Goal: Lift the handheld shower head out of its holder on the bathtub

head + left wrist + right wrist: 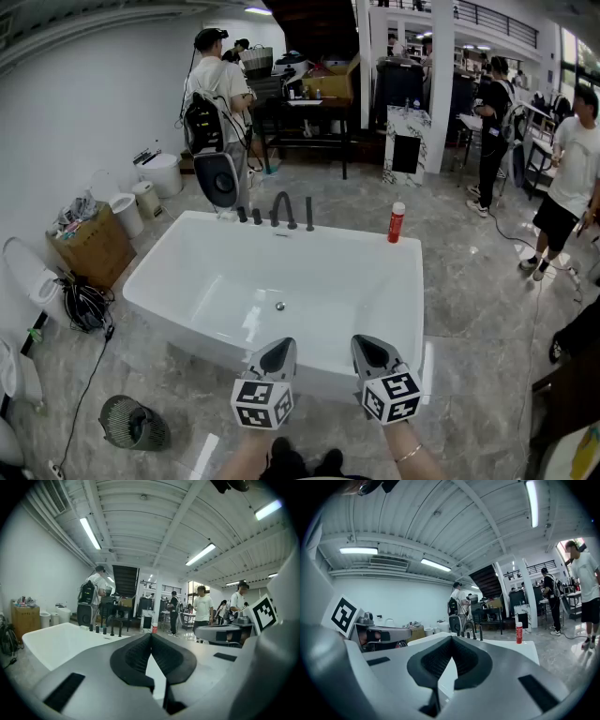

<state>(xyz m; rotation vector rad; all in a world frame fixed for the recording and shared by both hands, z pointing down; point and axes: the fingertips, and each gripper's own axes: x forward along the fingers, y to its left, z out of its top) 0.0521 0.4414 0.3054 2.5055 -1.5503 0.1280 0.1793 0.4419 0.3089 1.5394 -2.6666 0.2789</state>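
Both left claw [279, 347] and right claw [367, 344] well short of shower head [308, 215].

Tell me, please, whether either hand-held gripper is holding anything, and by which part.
Nothing: the left hand-held gripper and right hand-held gripper are both shut, empty.

1 bathtub [328, 234] was glossy, smooth white; its faucet [284, 208] dark matt metal; the floor [469, 281] polished stone. My left gripper [151, 637] and right gripper [451, 639] were matt grey plastic, pads [136, 656] ribbed black.
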